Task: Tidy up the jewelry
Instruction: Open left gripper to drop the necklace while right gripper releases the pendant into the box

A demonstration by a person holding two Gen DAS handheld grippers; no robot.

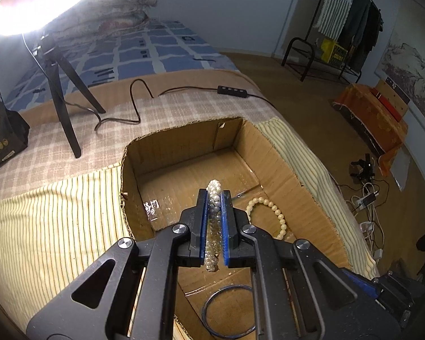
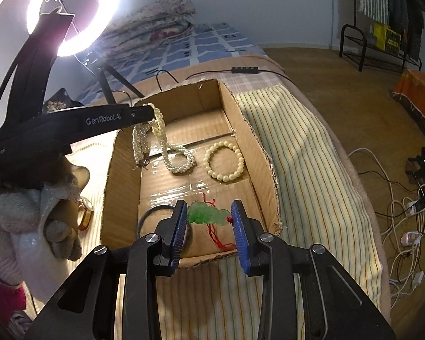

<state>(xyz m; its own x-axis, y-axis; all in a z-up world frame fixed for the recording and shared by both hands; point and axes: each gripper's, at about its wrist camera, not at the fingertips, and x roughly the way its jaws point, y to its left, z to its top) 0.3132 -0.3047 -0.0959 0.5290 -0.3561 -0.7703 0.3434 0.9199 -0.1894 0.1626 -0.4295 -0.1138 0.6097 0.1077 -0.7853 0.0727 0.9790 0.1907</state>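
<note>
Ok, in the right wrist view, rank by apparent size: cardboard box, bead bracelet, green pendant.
1. cardboard box, clearly largest.
2. bead bracelet.
3. green pendant: looks nearly as wide as the bracelet, but it sits nearer the camera, so that order is unsure.

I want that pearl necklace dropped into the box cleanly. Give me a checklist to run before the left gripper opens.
1. Left gripper shut on the pearl necklace: ok, strand clamped between its fingers.
2. Necklace over the cardboard box: ok, its lower loop already rests on the box floor.
3. Landing spot clear of the bead bracelet: ok, the loop lies beside it, apart.
4. Right gripper out of the way: ok, open near the front wall, far from the strand.
5. Green pendant inside the box: ok, lying between the right fingers, not gripped.
6. Clasp end free of tangles: cannot tell.
</note>
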